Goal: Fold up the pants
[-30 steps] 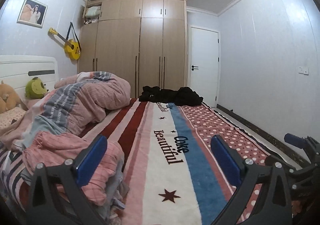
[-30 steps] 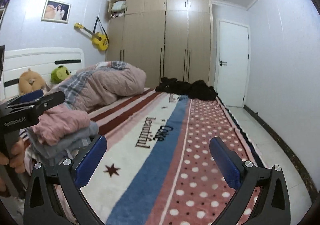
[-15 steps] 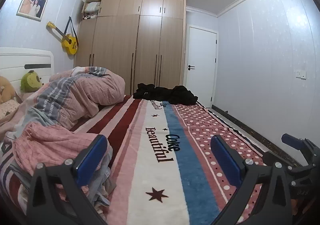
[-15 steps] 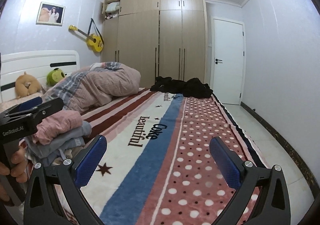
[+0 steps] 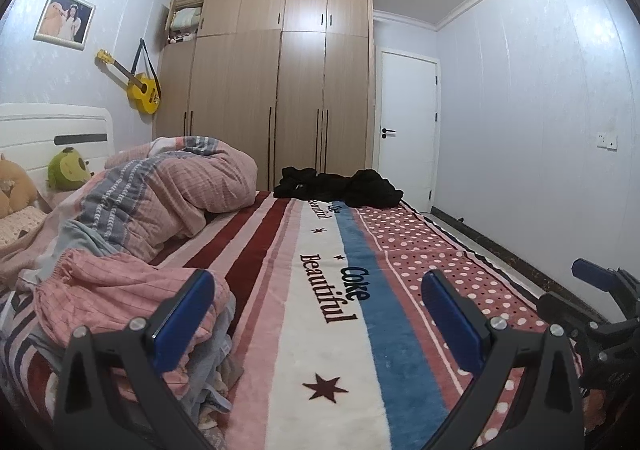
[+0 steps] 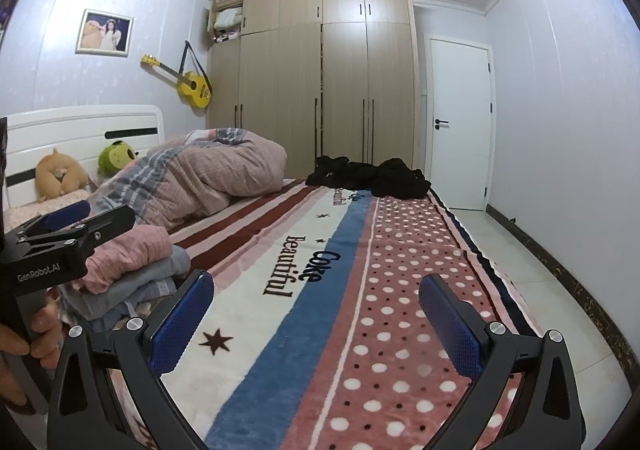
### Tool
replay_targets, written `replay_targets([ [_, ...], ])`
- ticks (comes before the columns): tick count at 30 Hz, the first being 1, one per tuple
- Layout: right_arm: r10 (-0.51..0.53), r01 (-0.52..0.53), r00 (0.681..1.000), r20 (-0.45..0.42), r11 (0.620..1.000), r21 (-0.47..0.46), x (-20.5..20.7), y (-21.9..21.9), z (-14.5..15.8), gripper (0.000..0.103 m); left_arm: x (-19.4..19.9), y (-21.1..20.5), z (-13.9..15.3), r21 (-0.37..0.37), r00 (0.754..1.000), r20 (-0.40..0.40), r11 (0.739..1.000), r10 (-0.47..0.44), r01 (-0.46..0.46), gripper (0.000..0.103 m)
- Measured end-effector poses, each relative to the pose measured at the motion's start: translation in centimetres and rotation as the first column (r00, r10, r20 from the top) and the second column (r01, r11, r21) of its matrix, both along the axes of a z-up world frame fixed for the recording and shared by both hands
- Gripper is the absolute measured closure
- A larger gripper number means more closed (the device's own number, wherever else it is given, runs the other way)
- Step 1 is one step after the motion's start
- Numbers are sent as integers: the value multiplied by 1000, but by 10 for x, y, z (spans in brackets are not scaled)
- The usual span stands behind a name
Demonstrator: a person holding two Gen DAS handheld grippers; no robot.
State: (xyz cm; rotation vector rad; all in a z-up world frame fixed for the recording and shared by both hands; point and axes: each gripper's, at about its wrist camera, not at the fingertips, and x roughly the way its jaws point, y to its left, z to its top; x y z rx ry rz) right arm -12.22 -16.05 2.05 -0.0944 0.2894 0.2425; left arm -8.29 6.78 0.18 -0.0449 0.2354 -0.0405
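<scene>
I have both grippers held up over the near end of the striped blanket [image 5: 332, 350], empty: the left gripper [image 5: 316, 314] has its blue pads spread wide with nothing between them, and the right gripper [image 6: 316, 314] is just as far apart and just as bare. The next pants to fold look to be the black heap [image 6: 368, 176] at the blanket's far end, in front of the wardrobe [image 6: 320, 78] — well apart from both tools. A stack of folded clothes [image 5: 120, 298], pink on top, sits at the blanket's left edge, just beside my left pad. To do this step well I'd carry both grippers across the blanket together, come down on the heap's near side, and hunt for the waistband rather than pinching a random fold — black on black hides the seams, so I'd lift one edge first to read the shape.
</scene>
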Motion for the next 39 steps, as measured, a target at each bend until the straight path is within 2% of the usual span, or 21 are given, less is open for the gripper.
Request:
replay_targets([
  [39,26,-26,1000,0,999,21,-6,8,4,1,-6,-1,-1,17,998,-20,998,53,-52,1],
])
